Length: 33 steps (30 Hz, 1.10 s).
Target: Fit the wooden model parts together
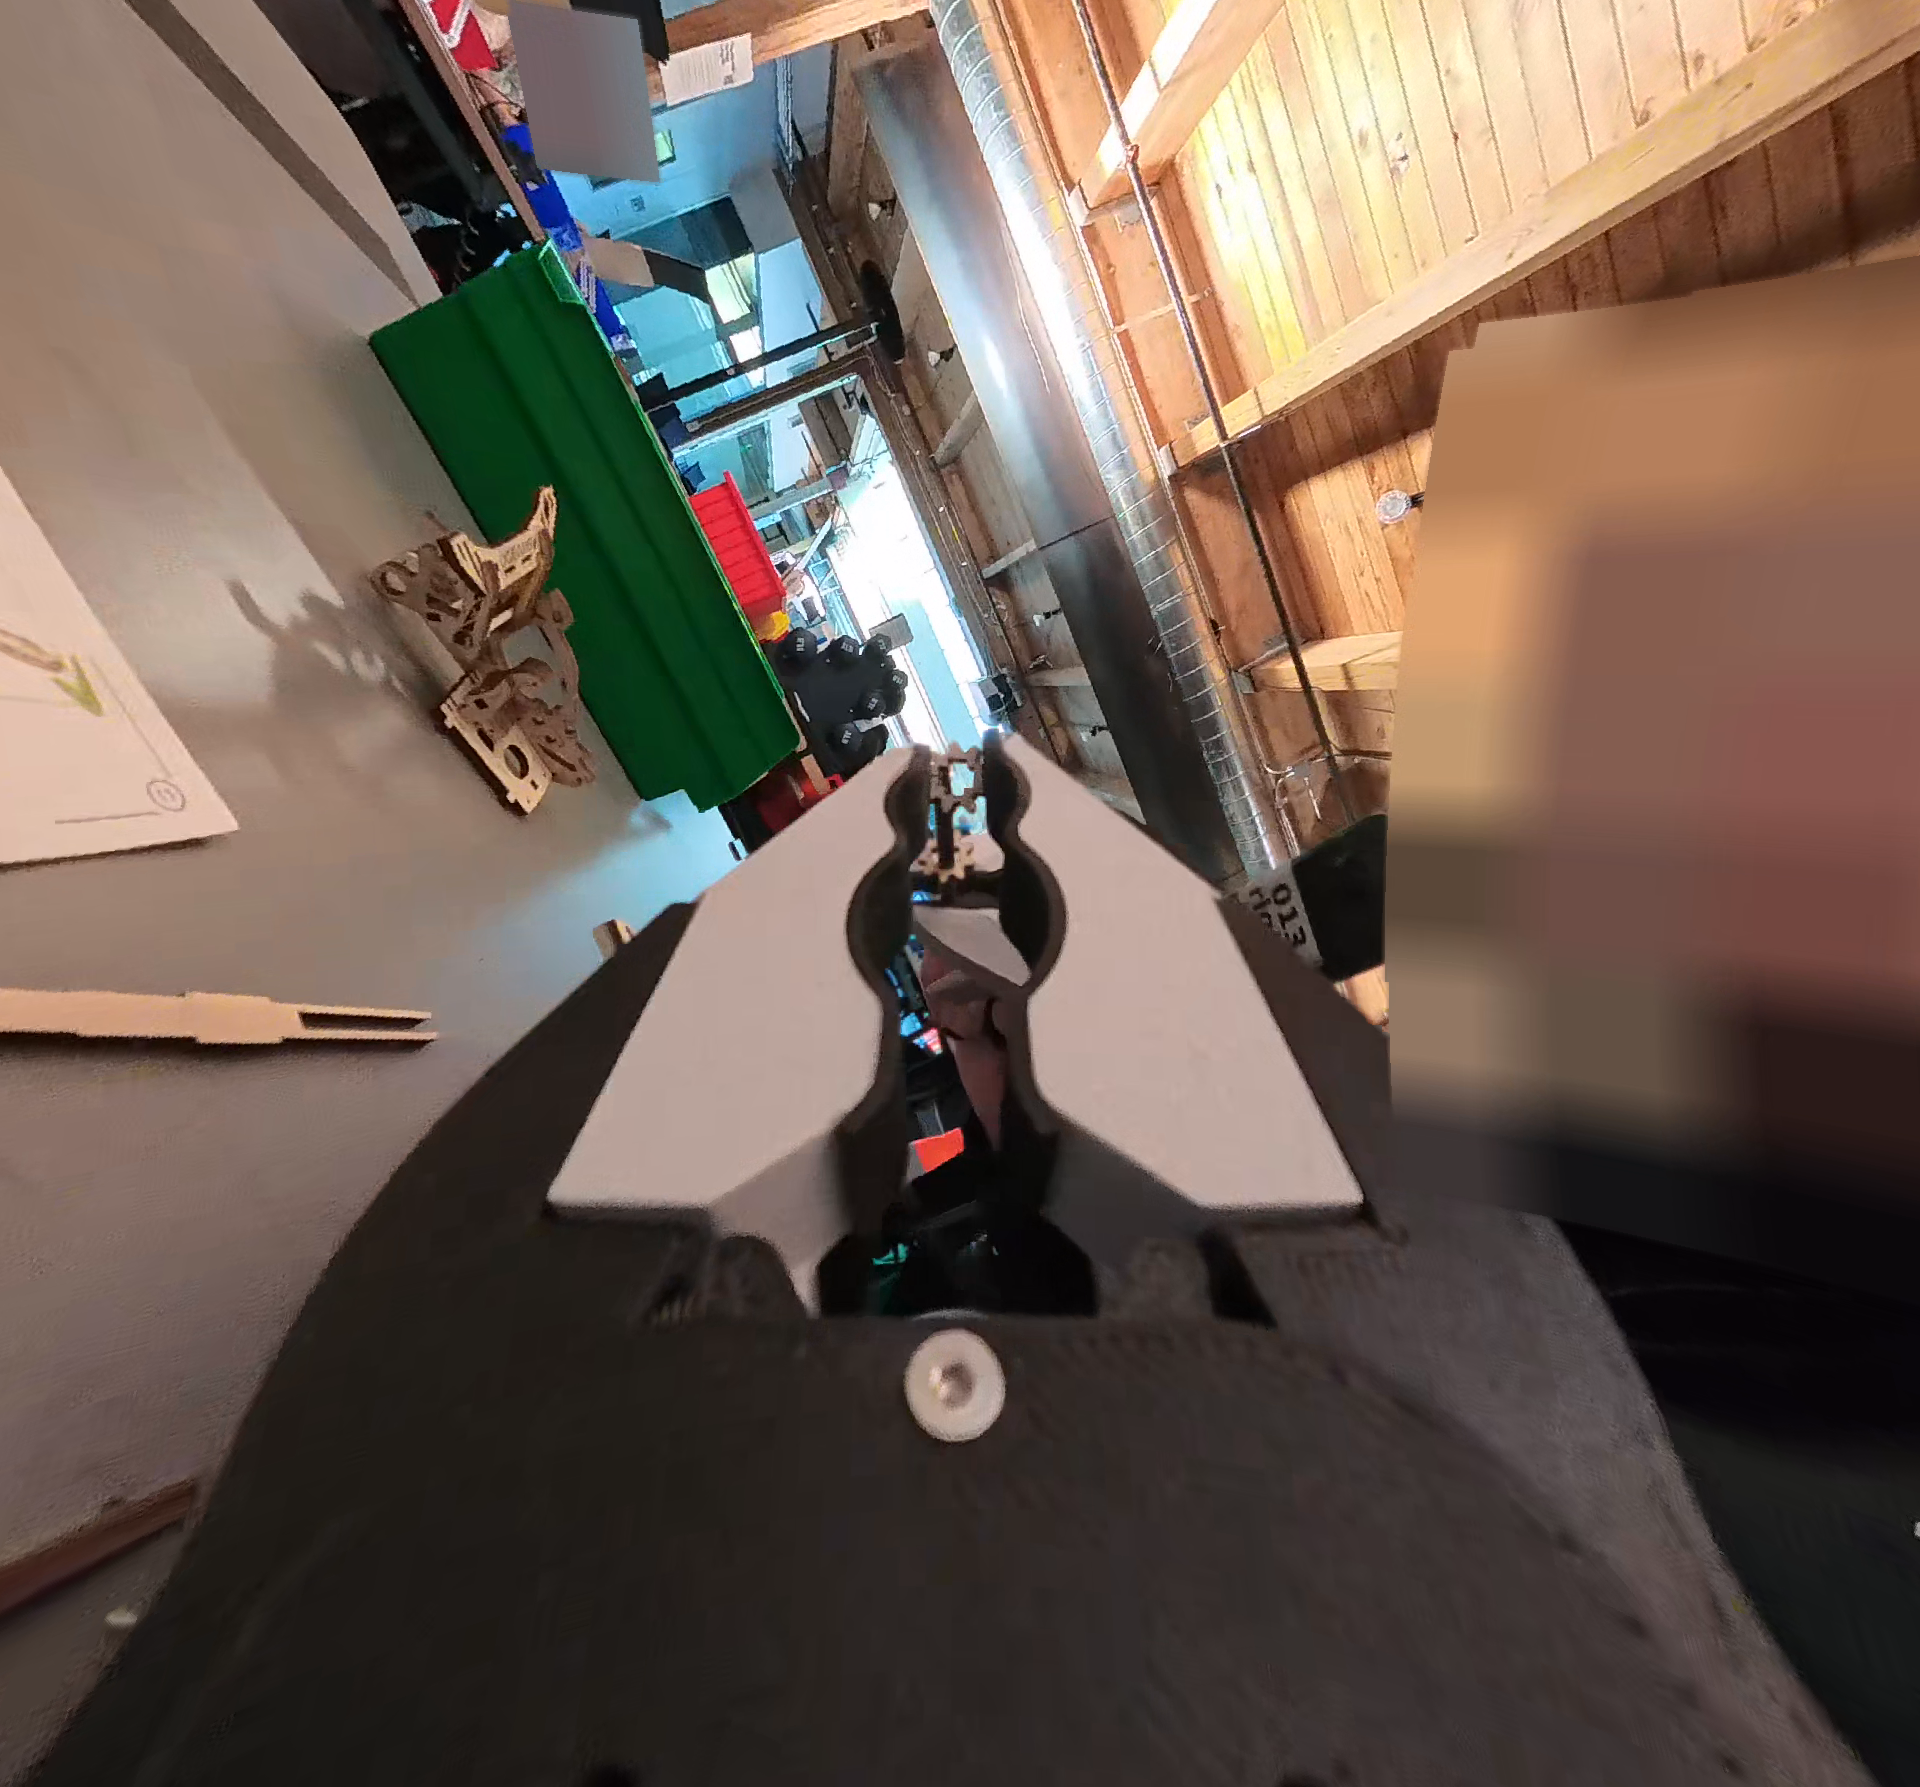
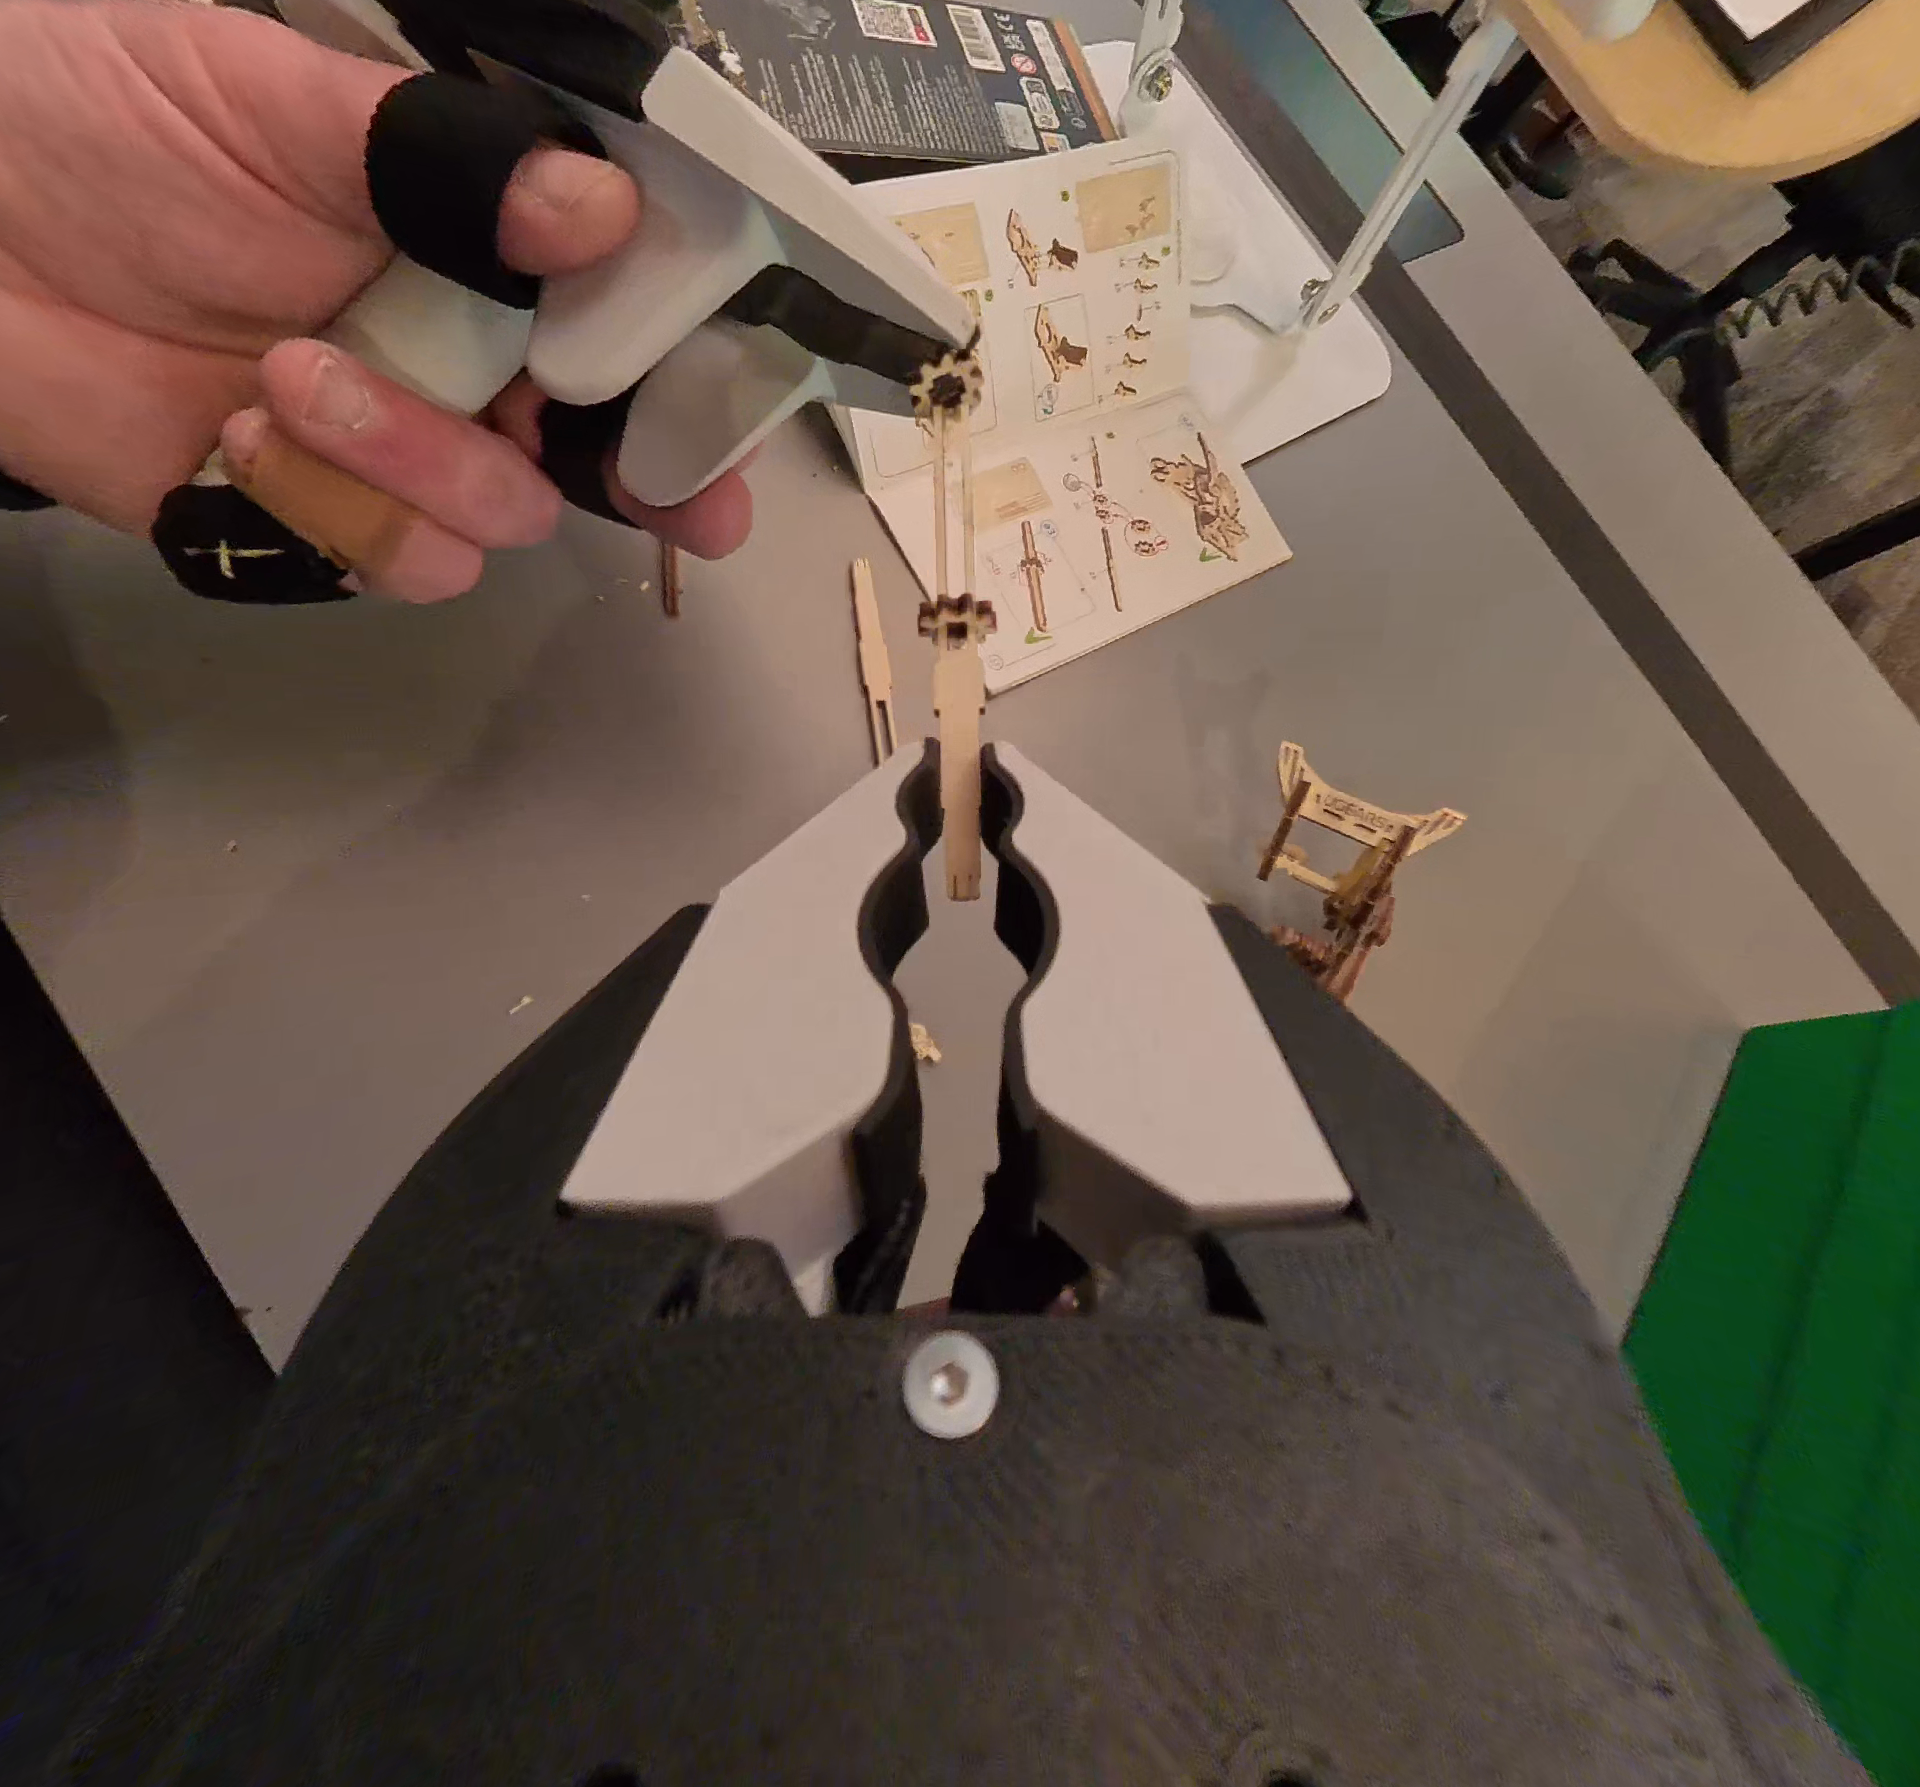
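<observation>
In the right wrist view my right gripper (image 2: 961, 763) is shut on the thick end of a slim wooden axle (image 2: 958, 698), held above the grey table (image 2: 416, 854). The axle carries a small toothed wheel (image 2: 954, 617) partway up. A second toothed wheel (image 2: 945, 381) sits at its far end. My left gripper (image 2: 954, 353), held by a hand (image 2: 208, 283), is shut on that far wheel. In the left wrist view my left gripper (image 1: 958, 773) pinches the same wheel (image 1: 954, 807) at its tips.
A part-built wooden model (image 2: 1340, 864) (image 1: 488, 646) stands beside a green box (image 2: 1787, 1322) (image 1: 582, 532). A spare wooden stick (image 2: 871, 657) (image 1: 260, 1015) lies on the table. An instruction sheet (image 2: 1091, 407) (image 1: 73, 698), a dark box (image 2: 914, 54) and a white stand base (image 2: 1320, 366) lie farther back. About 7 centimetres separates my left fingertips from my right. The spare wooden stick (image 2: 871, 657) is about 12 centimetres from both grippers' fingertips. The left camera catches it too, in the left wrist view (image 1: 214, 1019).
</observation>
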Each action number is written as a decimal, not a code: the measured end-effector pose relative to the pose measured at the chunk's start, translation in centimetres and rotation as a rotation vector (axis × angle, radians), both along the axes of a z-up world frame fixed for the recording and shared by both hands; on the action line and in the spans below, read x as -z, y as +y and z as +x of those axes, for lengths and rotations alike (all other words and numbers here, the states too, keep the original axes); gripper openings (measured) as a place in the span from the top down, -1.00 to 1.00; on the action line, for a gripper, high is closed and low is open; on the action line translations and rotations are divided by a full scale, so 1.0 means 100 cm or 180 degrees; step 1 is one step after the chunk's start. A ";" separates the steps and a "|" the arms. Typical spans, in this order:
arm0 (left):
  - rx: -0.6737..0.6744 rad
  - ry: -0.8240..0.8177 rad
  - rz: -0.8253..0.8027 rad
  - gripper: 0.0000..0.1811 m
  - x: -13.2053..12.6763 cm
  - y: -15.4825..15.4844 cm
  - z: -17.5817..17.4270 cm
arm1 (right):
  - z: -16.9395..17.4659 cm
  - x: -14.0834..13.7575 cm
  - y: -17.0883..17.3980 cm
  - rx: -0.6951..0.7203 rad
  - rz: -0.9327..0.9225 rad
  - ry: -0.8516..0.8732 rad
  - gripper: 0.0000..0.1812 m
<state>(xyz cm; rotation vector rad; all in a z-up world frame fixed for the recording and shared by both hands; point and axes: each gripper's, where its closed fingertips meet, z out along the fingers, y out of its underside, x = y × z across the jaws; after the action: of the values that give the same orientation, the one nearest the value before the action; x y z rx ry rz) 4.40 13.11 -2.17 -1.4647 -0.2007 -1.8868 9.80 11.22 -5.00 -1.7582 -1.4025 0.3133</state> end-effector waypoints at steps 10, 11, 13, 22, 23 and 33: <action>-0.0039 -0.0022 -0.0097 0.92 0.001 0.003 0.001 | 0.001 -0.005 0.000 0.0008 0.0252 -0.0135 0.95; -0.0042 -0.0020 -0.0110 0.92 0.002 0.003 0.001 | 0.001 -0.005 0.001 0.0018 0.0255 -0.0134 0.95; -0.0039 -0.0058 -0.0128 0.92 0.002 0.004 0.002 | 0.002 -0.004 0.001 0.0031 0.0250 -0.0135 0.95; -0.0075 0.0037 -0.0175 0.92 0.005 0.005 0.003 | 0.003 -0.001 0.002 0.0037 0.0360 -0.0318 0.95; -0.0080 0.0073 -0.0173 0.92 0.006 0.005 0.003 | 0.004 -0.001 0.002 0.0039 0.0378 -0.0344 0.95; -0.0080 0.0434 -0.0194 0.92 0.011 0.003 0.004 | 0.004 0.004 -0.001 -0.0031 0.0444 -0.0553 0.95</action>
<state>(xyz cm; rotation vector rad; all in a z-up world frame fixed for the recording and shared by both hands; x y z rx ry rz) 4.78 13.39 -3.31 -1.6180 -0.2126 -1.7669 10.22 11.10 -5.38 -1.6964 -1.5178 0.0666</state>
